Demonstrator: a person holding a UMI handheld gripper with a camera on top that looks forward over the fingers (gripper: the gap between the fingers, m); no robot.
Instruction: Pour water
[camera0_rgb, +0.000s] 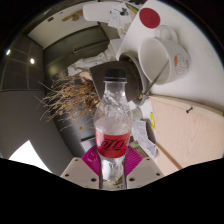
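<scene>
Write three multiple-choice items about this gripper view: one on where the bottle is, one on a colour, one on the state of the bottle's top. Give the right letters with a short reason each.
1. Where is the clear plastic bottle with the red label?
A. Lying on the pale table
B. Upright between the fingers of the gripper
C. Inside the white jug

2. What colour is the round lid beyond the white jug?
A. Red
B. Green
C. Blue

3. What is the state of the bottle's top?
A. Capped with a black cap
B. Plugged with a cork
C. Open, no cap

Answers:
1 B, the bottle stands upright with the pink pads at either side of its base, and the jaws appear to press on it.
2 A, the lid shows plain red.
3 C, the clear neck ends in a bare rim.
</scene>
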